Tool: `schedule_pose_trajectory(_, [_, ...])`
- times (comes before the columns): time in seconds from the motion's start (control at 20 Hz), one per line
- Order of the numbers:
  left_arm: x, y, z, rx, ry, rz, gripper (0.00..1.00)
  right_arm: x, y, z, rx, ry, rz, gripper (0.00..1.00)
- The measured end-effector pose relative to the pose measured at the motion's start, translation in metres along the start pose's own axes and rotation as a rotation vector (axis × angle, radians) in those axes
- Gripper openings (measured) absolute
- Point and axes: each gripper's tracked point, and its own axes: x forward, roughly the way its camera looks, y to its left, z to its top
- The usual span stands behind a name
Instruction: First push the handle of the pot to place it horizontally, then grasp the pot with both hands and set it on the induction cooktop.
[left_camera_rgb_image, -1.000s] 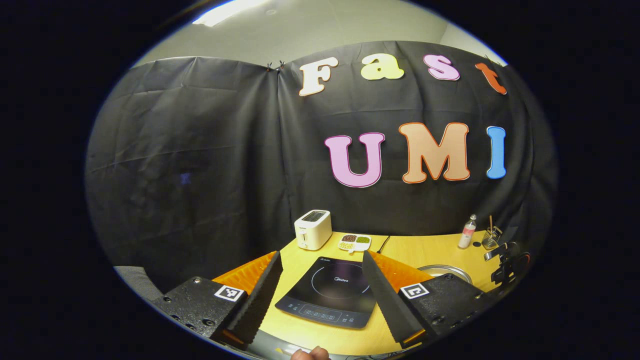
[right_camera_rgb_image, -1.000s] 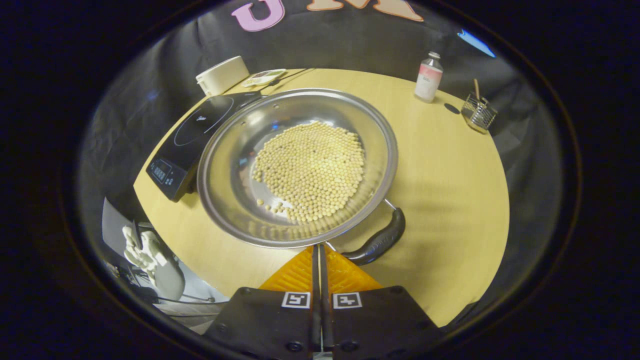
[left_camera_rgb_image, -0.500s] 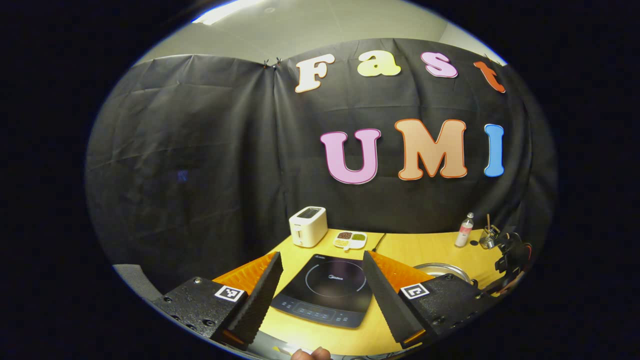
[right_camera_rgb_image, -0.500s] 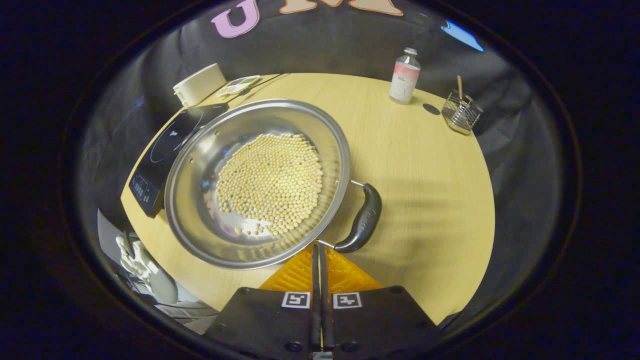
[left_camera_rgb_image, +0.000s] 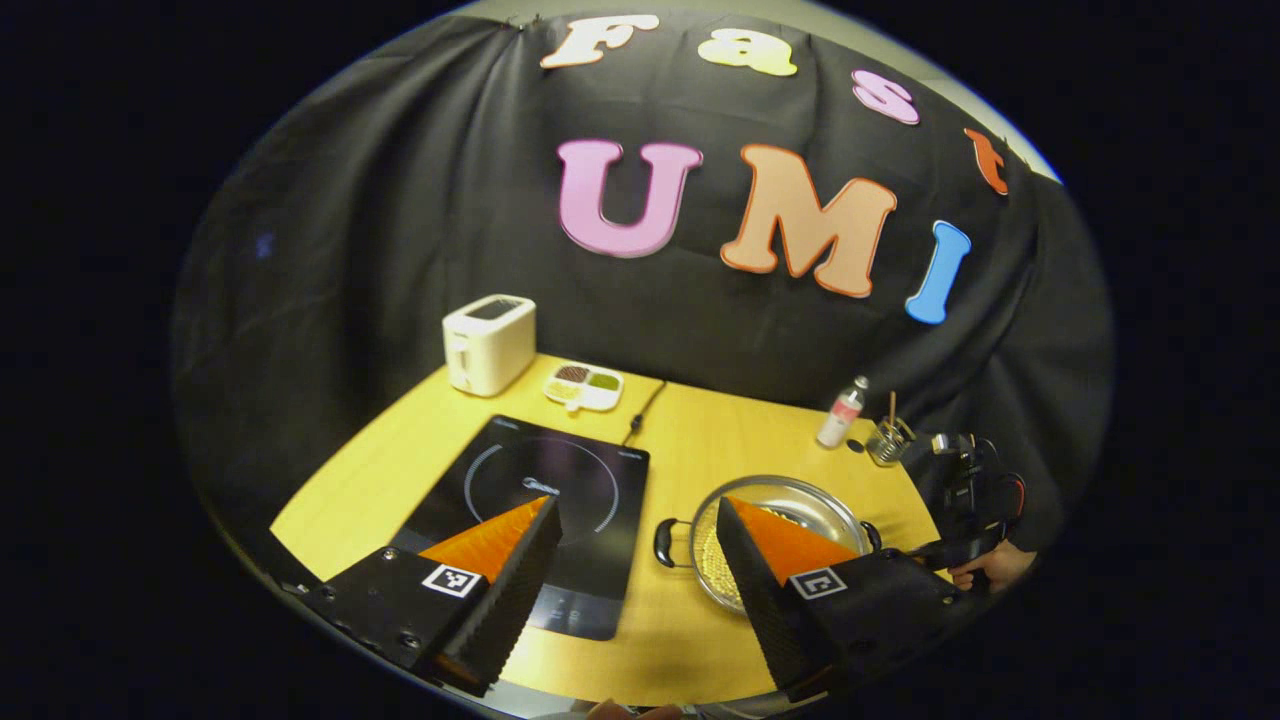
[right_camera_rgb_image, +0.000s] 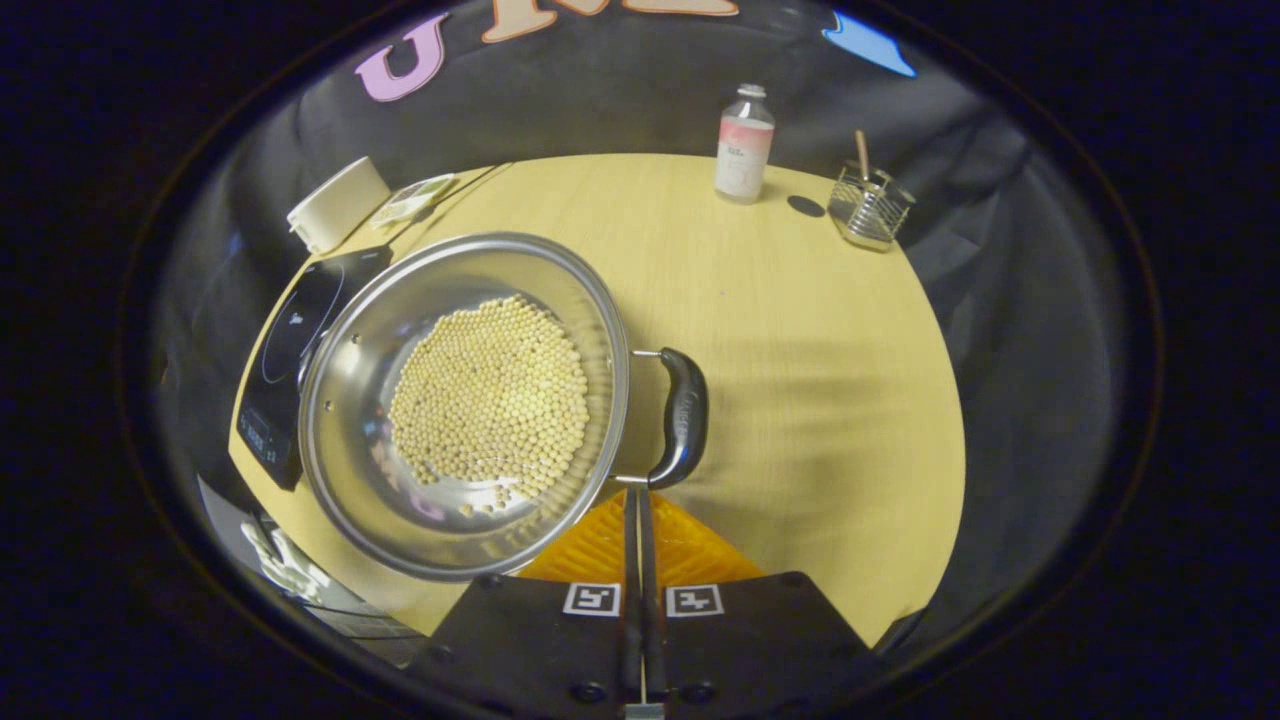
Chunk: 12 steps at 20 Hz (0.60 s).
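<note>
**Tabletop layout**

In the left gripper view, the induction cooktop (left_camera_rgb_image: 545, 500) lies on the table (left_camera_rgb_image: 740, 440), with the pot (left_camera_rgb_image: 780, 530) just to its right. Behind the cooktop stand a toaster (left_camera_rgb_image: 488, 343) and, to its right, a divided dish (left_camera_rgb_image: 583, 386). A bottle (left_camera_rgb_image: 842, 412) and a wire holder (left_camera_rgb_image: 885, 442) stand behind the pot.
</note>
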Motion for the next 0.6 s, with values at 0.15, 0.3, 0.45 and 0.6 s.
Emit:
schedule_pose_trajectory(0.15, [0.035, -0.004, -0.017, -0.055, 0.103, -0.079, 0.95, -0.015, -0.001, 0.005, 0.062, -0.017, -0.016, 0.05])
schedule_pose_trajectory(0.3, [0.061, -0.012, -0.042, -0.055, 0.233, -0.154, 0.96, -0.015, -0.009, 0.007, 0.104, -0.003, -0.081, 0.33])
schedule_pose_trajectory(0.45, [0.081, -0.019, -0.067, 0.006, 0.329, -0.208, 0.96, -0.014, -0.008, 0.013, 0.184, 0.002, -0.114, 0.46])
schedule_pose_trajectory(0.6, [0.096, -0.034, -0.088, 0.03, 0.408, -0.272, 0.96, -0.008, -0.004, 0.02, 0.238, 0.006, -0.117, 0.75])
